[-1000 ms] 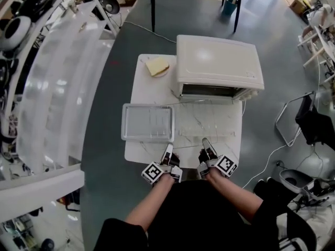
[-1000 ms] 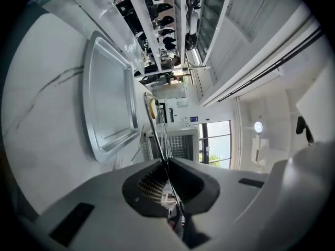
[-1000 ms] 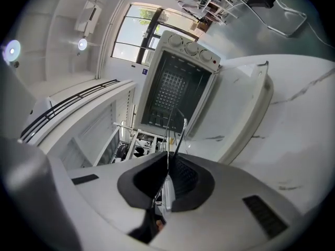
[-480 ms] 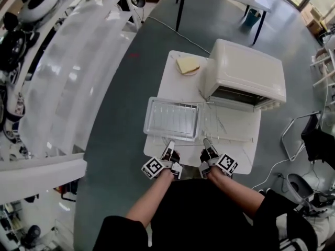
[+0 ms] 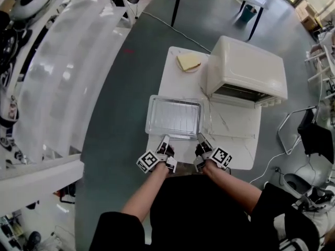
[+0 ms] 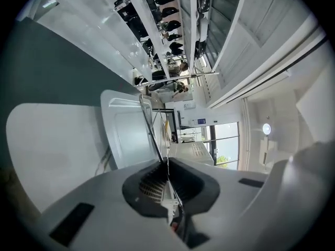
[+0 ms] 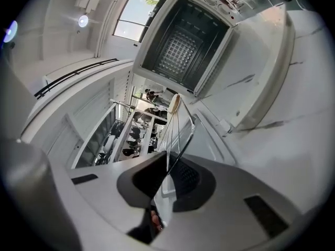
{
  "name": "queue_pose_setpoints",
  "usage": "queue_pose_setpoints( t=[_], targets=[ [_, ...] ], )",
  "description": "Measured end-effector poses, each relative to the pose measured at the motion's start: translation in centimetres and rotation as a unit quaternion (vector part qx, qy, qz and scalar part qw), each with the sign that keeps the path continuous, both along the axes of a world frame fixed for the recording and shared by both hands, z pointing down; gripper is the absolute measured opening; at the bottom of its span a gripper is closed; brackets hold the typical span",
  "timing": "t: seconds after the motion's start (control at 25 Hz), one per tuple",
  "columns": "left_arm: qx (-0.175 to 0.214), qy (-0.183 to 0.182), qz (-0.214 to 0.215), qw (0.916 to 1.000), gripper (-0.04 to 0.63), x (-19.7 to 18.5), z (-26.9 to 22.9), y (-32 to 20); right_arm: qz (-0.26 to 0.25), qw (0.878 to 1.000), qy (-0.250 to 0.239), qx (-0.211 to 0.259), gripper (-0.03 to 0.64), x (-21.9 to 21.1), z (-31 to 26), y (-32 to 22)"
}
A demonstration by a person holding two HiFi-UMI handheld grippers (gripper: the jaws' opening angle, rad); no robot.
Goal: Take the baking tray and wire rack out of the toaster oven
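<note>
The wire rack (image 5: pixel 175 114) lies over the baking tray (image 5: pixel 152 122) on the left of the white table; I cannot tell whether it rests on it. My left gripper (image 5: pixel 165 139) is shut on the rack's near edge wire (image 6: pixel 153 127), with the tray (image 6: pixel 125 140) just beneath. My right gripper (image 5: pixel 199 137) grips the same edge further right (image 7: pixel 180 129); its jaws have just been opening slightly, with the wire still between them. The toaster oven (image 5: pixel 246 67) stands at the back right with its door (image 5: pixel 233 120) folded down and its cavity (image 7: pixel 183 46) empty.
A slice of bread (image 5: pixel 188 62) on a plate sits at the table's far left corner beside the oven. The table (image 5: pixel 170 82) stands on a grey floor. A cable runs off its right side, and chairs stand to the right.
Both grippers have carried the wire rack leftward, from over the open oven door to over the baking tray. The head camera has also shifted.
</note>
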State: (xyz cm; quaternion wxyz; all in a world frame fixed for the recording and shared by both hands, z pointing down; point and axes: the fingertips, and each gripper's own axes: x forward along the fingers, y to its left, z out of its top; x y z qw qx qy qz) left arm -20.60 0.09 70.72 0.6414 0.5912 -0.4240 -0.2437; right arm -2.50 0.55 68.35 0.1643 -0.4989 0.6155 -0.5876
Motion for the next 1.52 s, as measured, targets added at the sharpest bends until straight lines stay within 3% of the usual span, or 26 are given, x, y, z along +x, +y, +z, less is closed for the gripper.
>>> queue_pose_setpoints(
  t=[0.36, 0.88, 1.24, 1.52],
  targets=[
    [-0.022, -0.004, 0.016, 0.9996, 0.025, -1.3, 3.0, -1.6, 0.021, 1.000, -0.010, -0.011, 0.040, -1.3, 3.1, -0.8],
    [-0.040, -0.019, 0.062, 0.9971, 0.025, -2.6, 5.3, -2.6, 0.028, 0.995, -0.054, -0.080, 0.043, -3.1, 7.3, -0.1],
    [-0.093, -0.013, 0.081, 0.9923, 0.027, -3.4, 7.2, -2.7, 0.011, 0.990, -0.072, -0.123, 0.049, -4.2, 9.4, 0.0],
    [-0.108, -0.010, 0.100, 0.9890, 0.034, -3.2, 7.4, -2.6, 0.026, 0.987, -0.076, -0.142, 0.054, -4.2, 9.9, 0.1]
  ],
)
